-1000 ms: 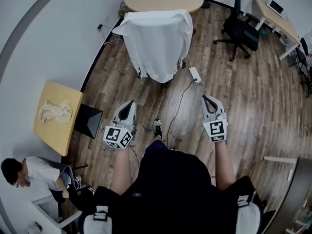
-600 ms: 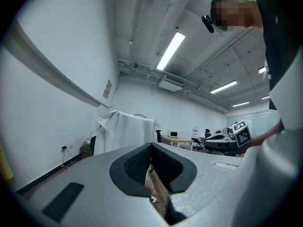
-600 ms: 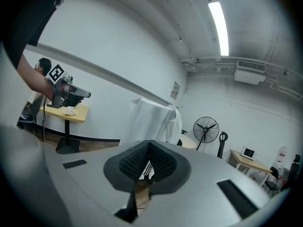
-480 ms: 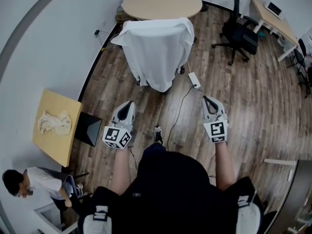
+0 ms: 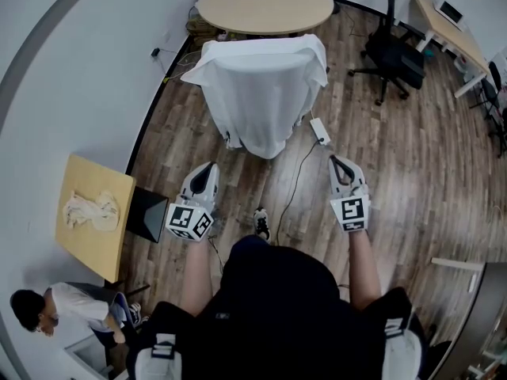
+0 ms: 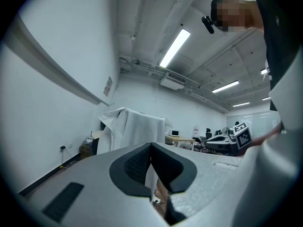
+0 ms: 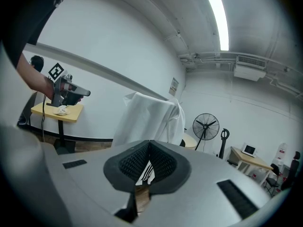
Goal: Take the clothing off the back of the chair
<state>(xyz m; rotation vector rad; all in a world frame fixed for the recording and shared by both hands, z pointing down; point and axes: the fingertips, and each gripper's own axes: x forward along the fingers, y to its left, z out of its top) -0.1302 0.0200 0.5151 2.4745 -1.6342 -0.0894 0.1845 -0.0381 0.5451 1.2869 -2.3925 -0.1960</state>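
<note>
A white garment (image 5: 260, 89) hangs draped over the back of a chair, covering it almost to the floor; it shows ahead in the left gripper view as white cloth (image 6: 134, 129) and in the right gripper view as white cloth (image 7: 149, 118). My left gripper (image 5: 210, 169) is held out in front of me, short of the chair and to its lower left, jaws shut and empty. My right gripper (image 5: 337, 161) is level with it on the right, also shut with nothing between the pads. Neither touches the garment.
A round wooden table (image 5: 265, 2) stands just behind the chair. A white power strip (image 5: 319, 130) and its black cable lie on the wooden floor between the grippers. A small yellow table (image 5: 93, 216) with crumpled cloth stands at the left wall. A black office chair (image 5: 392, 52) and desk (image 5: 444, 18) are at the right.
Both grippers and I have moved forward toward the chair; the draped chair now sits lower and nearer in the head view. Jaws stayed shut.
</note>
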